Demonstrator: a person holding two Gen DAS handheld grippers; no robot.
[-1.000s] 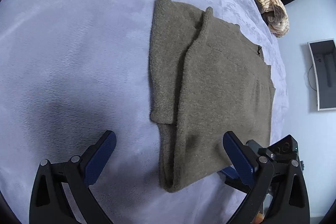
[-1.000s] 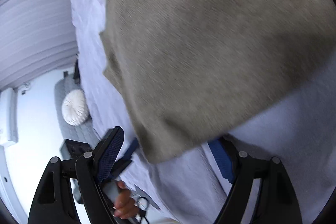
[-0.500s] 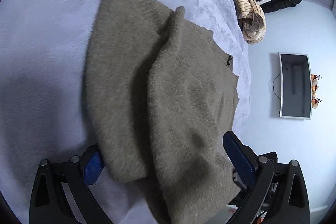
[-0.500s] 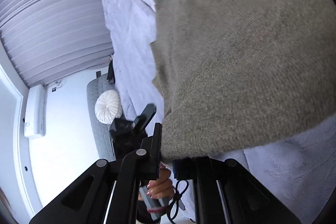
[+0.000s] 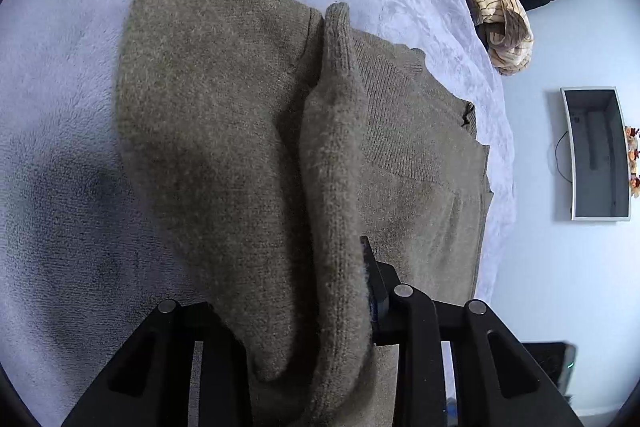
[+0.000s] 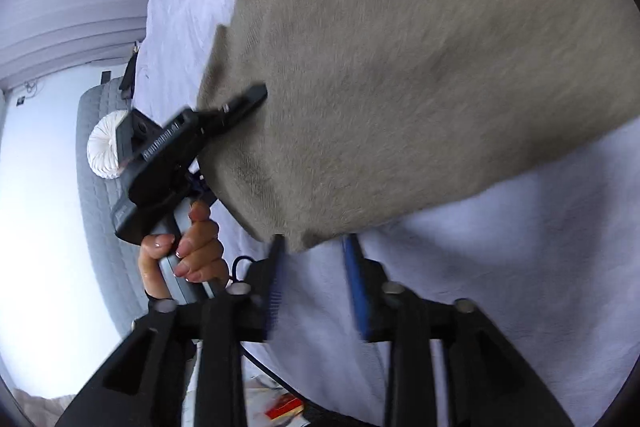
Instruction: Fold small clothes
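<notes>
While clamped in left tongs [image 5: 320,311], olive sweater [image 5: 248,131] on lavender bed [image 5: 60,227], sleeve folded in. Right tongs [image 6: 316,279] parted, empty, at hem. Further folds remaining, likely.

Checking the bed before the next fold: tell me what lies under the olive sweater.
The olive sweater rests on the lavender blanket, which shows all around it. The left gripper clamps its near edge. Whether anything else lies beneath cannot be seen; the knit covers that area.

Both grippers: black triangular-cutout linkages, silver pivot screws, blue finger pads [image 6: 357,291]. Bare-skinned hand [image 6: 188,247], pale polished nails.
</notes>
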